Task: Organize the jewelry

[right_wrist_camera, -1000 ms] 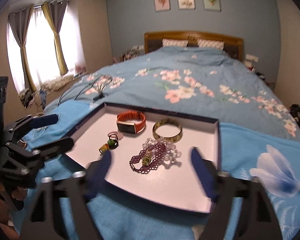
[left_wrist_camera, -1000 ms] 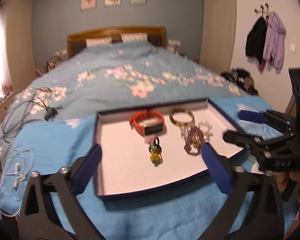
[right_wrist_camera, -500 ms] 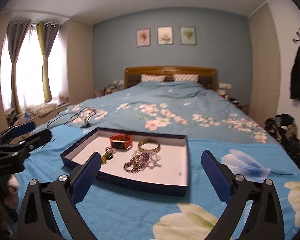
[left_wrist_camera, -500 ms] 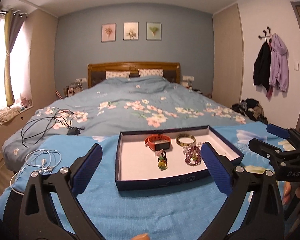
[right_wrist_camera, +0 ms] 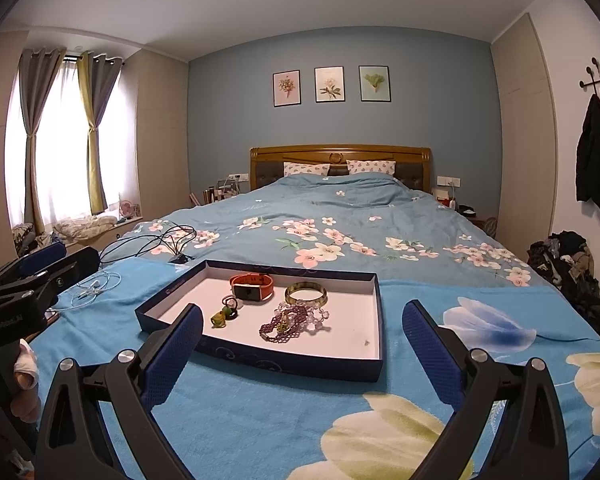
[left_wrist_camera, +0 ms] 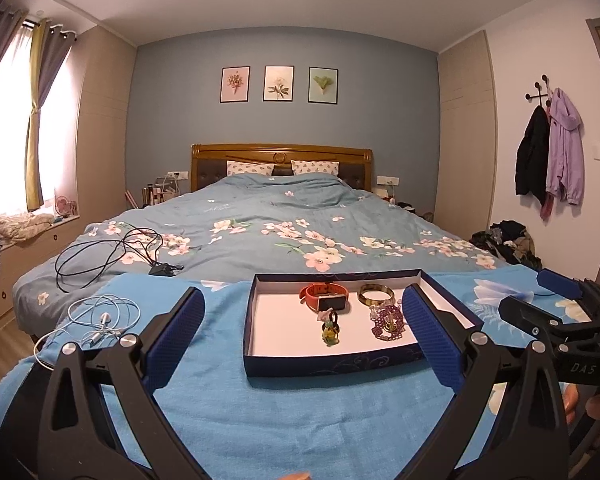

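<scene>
Currently both my left gripper and right gripper hang spread wide, holding nothing, short of the navy tray on the bed; orange watch, bangle, purple beads, rings lie inside, grouped for sorting

Left gripper jaws spread wide, right gripper likewise, both level
</scene>
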{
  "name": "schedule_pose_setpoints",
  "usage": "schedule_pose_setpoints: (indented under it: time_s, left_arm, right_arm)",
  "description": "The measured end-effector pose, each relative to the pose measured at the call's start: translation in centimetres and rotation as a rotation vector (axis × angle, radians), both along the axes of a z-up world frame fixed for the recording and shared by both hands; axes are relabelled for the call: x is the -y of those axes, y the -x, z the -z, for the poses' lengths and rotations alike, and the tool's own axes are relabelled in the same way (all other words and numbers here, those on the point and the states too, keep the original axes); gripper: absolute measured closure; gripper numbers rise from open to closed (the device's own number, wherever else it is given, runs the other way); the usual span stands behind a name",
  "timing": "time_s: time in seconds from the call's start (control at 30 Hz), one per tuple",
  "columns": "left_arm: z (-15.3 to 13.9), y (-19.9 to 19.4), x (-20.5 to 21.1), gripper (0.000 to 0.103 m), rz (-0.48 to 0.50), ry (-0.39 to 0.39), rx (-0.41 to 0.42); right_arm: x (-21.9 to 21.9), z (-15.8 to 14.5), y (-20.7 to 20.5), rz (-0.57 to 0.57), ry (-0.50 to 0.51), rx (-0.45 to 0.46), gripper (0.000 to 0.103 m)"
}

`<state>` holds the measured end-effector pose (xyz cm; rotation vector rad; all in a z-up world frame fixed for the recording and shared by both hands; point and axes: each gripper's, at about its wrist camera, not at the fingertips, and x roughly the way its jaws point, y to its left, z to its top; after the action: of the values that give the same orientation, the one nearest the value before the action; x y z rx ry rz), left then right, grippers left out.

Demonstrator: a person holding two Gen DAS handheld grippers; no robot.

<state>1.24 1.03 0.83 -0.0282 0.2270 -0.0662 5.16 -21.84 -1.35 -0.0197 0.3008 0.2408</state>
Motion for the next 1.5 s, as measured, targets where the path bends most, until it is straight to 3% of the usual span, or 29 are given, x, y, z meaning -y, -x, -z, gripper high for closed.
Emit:
schedule_pose_setpoints:
  time_s: [0.33, 1.5]
  left_arm:
    - [-0.3, 1.0, 0.1, 0.006, -0.030, -0.023, 0.046]
    - [-0.1, 0.7, 0.2, 0.006, -0.038, -0.014, 0.045]
  right_arm:
    - [-0.2, 0.0, 0.6, 0.002, 0.002, 0.018, 0.007]
    - [-0.2, 0.2, 0.7, 0.009, -0.002, 0.018, 0.007]
